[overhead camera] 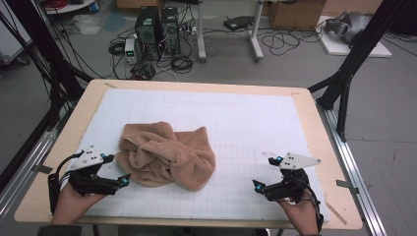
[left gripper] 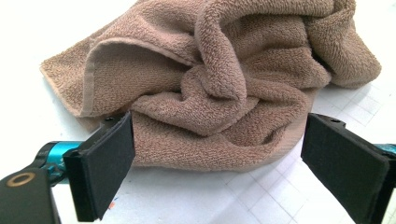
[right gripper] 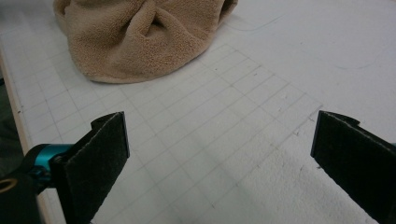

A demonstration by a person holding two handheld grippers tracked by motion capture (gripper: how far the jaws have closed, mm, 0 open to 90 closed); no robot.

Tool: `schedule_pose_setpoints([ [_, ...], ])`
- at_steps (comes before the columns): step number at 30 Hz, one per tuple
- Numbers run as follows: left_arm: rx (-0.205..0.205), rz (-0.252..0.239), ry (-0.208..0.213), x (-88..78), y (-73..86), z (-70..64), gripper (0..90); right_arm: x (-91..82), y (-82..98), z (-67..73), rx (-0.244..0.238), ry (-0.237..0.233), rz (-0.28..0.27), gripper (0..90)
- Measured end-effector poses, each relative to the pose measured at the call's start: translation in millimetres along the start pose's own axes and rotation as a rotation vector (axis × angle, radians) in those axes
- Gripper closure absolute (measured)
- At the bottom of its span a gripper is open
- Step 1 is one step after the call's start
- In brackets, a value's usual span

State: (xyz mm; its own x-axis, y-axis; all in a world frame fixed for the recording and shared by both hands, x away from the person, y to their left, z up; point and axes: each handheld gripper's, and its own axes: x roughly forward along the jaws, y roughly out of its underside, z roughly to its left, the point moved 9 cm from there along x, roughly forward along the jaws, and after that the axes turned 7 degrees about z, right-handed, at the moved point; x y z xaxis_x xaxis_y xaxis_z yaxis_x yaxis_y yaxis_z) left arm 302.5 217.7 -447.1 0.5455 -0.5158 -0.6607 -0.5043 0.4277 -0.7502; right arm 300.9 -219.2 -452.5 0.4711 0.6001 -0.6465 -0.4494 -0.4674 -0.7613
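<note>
My left gripper [overhead camera: 120, 169] is spread wide with nothing between its jaws, its tips just short of the crumpled tan towel [overhead camera: 167, 155], which lies bunched at 12 o'clock from them in the left gripper view. My right gripper [overhead camera: 263, 173] is equally wide and empty, well apart from the towel, which sits at its 10 o'clock on the white gridded mat [overhead camera: 246, 123].
</note>
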Motion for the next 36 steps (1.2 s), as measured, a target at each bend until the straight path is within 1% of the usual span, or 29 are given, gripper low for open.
schedule_pose_setpoints([
  [8, 0.002, -0.001, -0.006, -1.2, 0.9, 0.0, 10.8, -1.9, 1.3, 1.0, 0.004, -0.001, -0.002, 3.3],
  [13, -0.005, -0.005, -0.013, -3.0, 1.8, 1.0, 11.0, -2.6, 1.0, 0.6, 0.004, 0.002, -0.008, 3.3],
  [15, -0.003, -0.007, -0.010, -3.1, 1.5, 0.4, 11.0, -2.2, 0.1, 0.8, 0.004, 0.000, -0.010, 3.3],
  [18, 0.001, -0.008, -0.007, -1.8, -0.4, -1.8, 11.7, 0.2, -6.7, 3.8, -0.009, -0.003, -0.020, 3.3],
  [21, 0.005, -0.007, -0.005, -0.3, -1.5, -2.8, 11.9, 5.6, -15.8, 8.2, -0.026, -0.019, -0.023, 3.3],
  [22, 0.006, -0.007, -0.003, 0.2, -2.1, -3.0, 11.9, 5.6, -15.8, 8.2, -0.026, -0.019, -0.023, 3.3],
  [23, 0.008, -0.007, -0.001, 0.7, -3.0, -3.4, 12.2, 9.9, -22.0, 10.2, -0.035, -0.027, -0.021, 3.3],
  [27, 0.009, -0.012, 0.002, 1.7, -5.7, -3.5, 12.4, 17.2, -31.2, 13.5, -0.049, -0.043, -0.023, 3.3],
  [28, 0.007, -0.013, 0.004, 2.3, -6.9, -4.0, 12.6, 23.0, -37.6, 16.4, -0.059, -0.057, -0.020, 3.3],
  [32, 0.017, -0.019, 0.013, 7.0, -14.6, -5.8, 13.3, 38.9, -50.9, 22.4, -0.090, -0.082, -0.002, 3.4],
  [33, 0.026, -0.016, 0.018, 8.4, -15.9, -6.1, 14.0, 43.1, -54.3, 24.9, -0.091, -0.097, 0.003, 3.5],
  [35, 0.026, -0.017, 0.023, 10.4, -17.5, -6.8, 15.3, 51.8, -62.1, 27.8, -0.101, -0.115, 0.003, 4.6],
  [36, 0.025, -0.008, 0.029, 15.1, -20.0, -7.1, 15.3, 56.2, -66.0, 29.3, -0.102, -0.124, 0.001, 4.5],
])
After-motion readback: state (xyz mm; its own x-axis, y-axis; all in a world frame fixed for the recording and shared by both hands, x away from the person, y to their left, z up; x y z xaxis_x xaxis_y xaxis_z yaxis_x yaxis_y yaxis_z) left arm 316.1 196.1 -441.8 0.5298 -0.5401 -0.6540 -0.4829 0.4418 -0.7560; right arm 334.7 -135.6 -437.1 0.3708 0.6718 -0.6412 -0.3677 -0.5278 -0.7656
